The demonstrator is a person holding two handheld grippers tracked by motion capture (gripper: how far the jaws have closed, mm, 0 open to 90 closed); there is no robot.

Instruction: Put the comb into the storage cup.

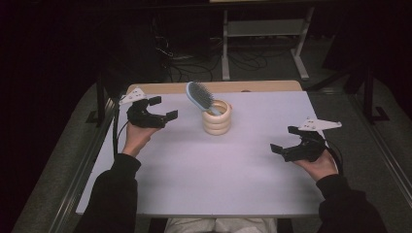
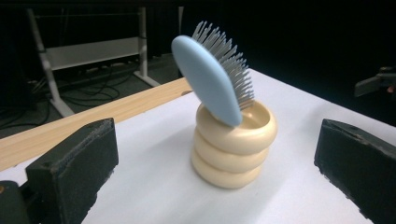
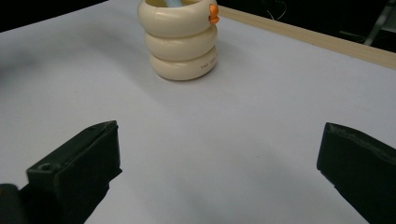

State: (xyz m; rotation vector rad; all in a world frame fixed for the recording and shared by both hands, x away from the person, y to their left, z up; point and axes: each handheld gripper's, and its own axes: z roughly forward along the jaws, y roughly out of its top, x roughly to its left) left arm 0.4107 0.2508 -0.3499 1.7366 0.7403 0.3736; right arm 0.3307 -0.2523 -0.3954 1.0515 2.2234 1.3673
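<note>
A cream ribbed cup [image 1: 217, 118] made of three stacked rings stands on the white table [image 1: 209, 179], toward the back centre. A light blue hairbrush [image 1: 199, 95] stands in it handle down, head leaning to the left, bristles facing right. My left gripper [image 1: 163, 108] is open to the left of the cup, held above the table. Its view shows the cup [image 2: 232, 149] and brush [image 2: 210, 79] between the wide jaws. My right gripper [image 1: 285, 139] is open near the right edge. Its view shows the cup [image 3: 180, 39] ahead, with a small orange mark on the rim.
A wooden strip [image 1: 214, 87] runs along the table's far edge. Behind it stand a white metal frame [image 1: 265, 36] and cables on a dark floor. Metal rails flank the table on both sides.
</note>
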